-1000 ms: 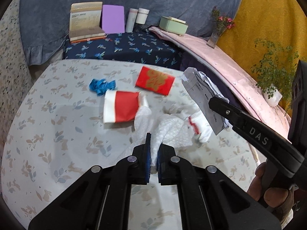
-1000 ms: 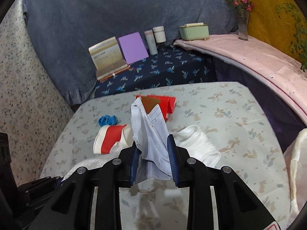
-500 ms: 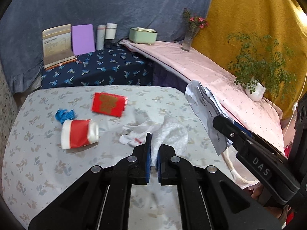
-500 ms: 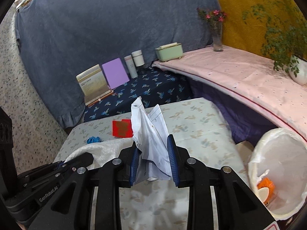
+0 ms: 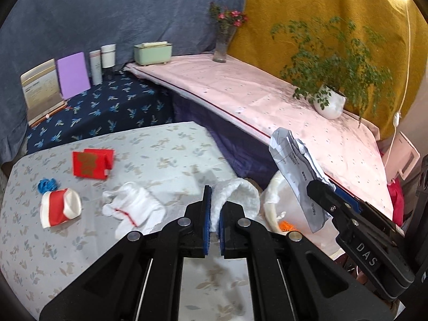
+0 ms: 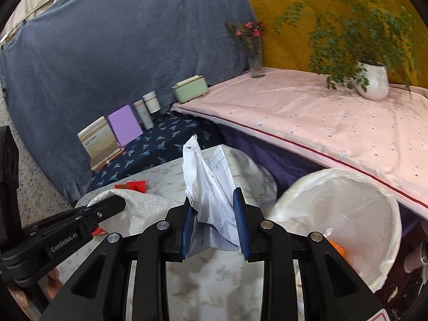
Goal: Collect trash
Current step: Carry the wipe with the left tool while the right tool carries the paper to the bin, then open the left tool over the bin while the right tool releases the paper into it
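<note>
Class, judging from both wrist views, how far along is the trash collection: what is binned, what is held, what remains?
Done: orange scraps lie in the white-lined bin. In hand: the left gripper pinches a white paper towel; the right gripper clamps crumpled printed paper. Left on the floral table: red envelope, red-and-white cup, blue scrap, white tissue wad.

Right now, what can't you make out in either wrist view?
- Bin contents: right wrist view shows only an orange scrap; the near rim hides the rest.
- Crumpled paper print: too small to read.
- White tissue in the left gripper: its lower end is hidden behind the fingers.
- Bin base: hidden by the table in the left wrist view.
</note>
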Available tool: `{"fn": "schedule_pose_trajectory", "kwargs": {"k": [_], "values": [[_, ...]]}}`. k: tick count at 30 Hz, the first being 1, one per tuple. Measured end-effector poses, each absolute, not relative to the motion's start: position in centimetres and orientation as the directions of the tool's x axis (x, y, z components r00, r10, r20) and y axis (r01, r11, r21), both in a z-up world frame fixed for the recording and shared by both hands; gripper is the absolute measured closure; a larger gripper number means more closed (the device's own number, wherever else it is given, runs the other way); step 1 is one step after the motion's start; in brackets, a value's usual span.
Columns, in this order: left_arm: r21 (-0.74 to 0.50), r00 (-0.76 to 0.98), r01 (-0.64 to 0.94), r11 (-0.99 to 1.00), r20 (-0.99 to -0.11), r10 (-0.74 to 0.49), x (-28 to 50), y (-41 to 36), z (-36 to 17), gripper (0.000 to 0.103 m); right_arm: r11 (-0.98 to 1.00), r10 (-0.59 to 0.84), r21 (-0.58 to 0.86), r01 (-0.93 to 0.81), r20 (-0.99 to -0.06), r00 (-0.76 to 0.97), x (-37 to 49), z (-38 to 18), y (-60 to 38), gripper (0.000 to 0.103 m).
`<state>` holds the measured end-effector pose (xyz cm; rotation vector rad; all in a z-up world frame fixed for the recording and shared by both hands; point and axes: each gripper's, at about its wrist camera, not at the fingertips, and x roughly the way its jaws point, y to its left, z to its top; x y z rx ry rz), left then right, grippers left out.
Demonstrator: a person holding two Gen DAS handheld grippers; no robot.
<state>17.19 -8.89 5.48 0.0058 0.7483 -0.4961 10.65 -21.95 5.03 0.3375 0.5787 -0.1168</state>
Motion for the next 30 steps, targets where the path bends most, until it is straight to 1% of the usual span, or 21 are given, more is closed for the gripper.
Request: {"fn": "schedule_pose_trajectory", "kwargs": {"k": [13, 21, 25, 27, 28, 30], "values": [[-0.120, 0.563, 0.566, 0.816, -0.667, -0.488, 15.2, -18.7, 5.4, 0.099, 0.886, -0.118, 0.308, 0.347, -0.574, 0.810, 6.8, 2.9, -30.3, 0.076], [-0.101, 0.524, 0.616, 0.781, -0.688, -0.502, 14.9, -23.1, 4.3, 0.098, 0.856, -0.145, 0.318, 0.407, -0.607, 0.781, 5.1, 0.6, -33.4, 0.076], [-0.120, 0.494, 0.626, 0.771, -0.704, -0.511, 14.9, -24.6, 3.3, 0.098, 0.841, -0.150, 0.327, 0.431, -0.625, 0.766, 4.5, -0.8, -34.6, 0.075], [-0.135, 0.475, 0.633, 0.762, -0.710, -0.520, 15.0, -25.1, 2.8, 0.098, 0.834, -0.154, 0.329, 0.442, -0.632, 0.760, 4.2, -1.3, -35.0, 0.074], [-0.143, 0.468, 0.634, 0.760, -0.710, -0.525, 15.0, -25.3, 2.7, 0.098, 0.831, -0.156, 0.330, 0.447, -0.634, 0.757, 4.2, -1.6, -35.2, 0.070], [-0.144, 0.472, 0.628, 0.765, -0.711, -0.521, 15.0, -25.6, 2.3, 0.094, 0.824, -0.164, 0.334, 0.458, -0.633, 0.756, 4.0, -1.8, -35.5, 0.069]]}}
